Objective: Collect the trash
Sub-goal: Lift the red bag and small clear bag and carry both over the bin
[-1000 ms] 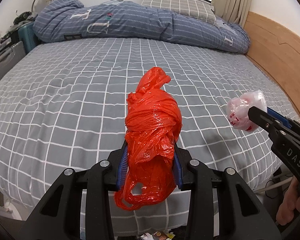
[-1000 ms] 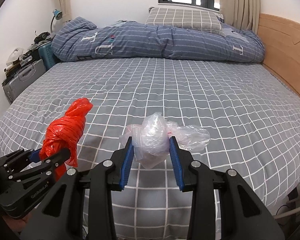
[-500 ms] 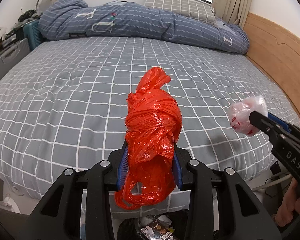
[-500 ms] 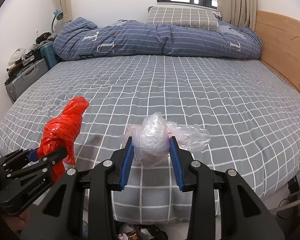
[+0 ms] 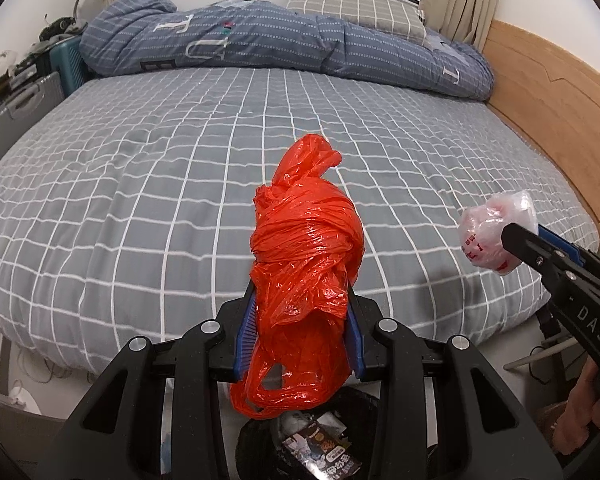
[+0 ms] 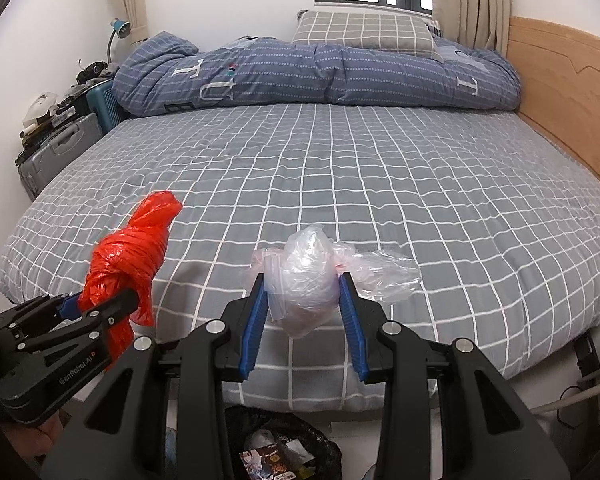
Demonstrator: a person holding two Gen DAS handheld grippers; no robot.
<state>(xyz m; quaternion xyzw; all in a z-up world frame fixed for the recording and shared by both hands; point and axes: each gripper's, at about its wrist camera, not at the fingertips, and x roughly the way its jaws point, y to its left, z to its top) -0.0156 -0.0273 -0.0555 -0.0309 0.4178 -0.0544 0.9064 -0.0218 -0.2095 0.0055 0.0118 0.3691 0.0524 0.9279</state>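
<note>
Where the left wrist camera looks down along its fingers, the left gripper (image 5: pixel 300 336) is clamped on a knotted red bag (image 5: pixel 306 280), whose blue pads press its lower half from both sides. Its twisted top points up over the bed (image 5: pixel 140 184), and a loose handle loop hangs below the pads. Directly under that loop stands a bin (image 5: pixel 260 448) lined in black, with printed wrappers inside. At the right edge the right gripper (image 5: pixel 518 236) reaches in, closed on a clear bag (image 5: pixel 492 236) with red print; a hand (image 5: pixel 584 412) shows beneath it. A rolled blue quilt (image 5: pixel 284 40) and a checked pillow (image 5: pixel 356 8) lie at the far end of the bed, against a wooden headboard (image 5: pixel 552 112).

From the right wrist camera, the right gripper (image 6: pixel 302 308) pinches the clear bag (image 6: pixel 312 272) between its blue pads, with crumpled film spilling to the right. The bin (image 6: pixel 284 444) sits below, at the foot of the bed (image 6: pixel 420 184). At the left the left gripper (image 6: pixel 100 304) holds the red bag (image 6: pixel 132 256) upright above the mattress edge. A suitcase (image 6: pixel 56 152) stands beside the bed.
</note>
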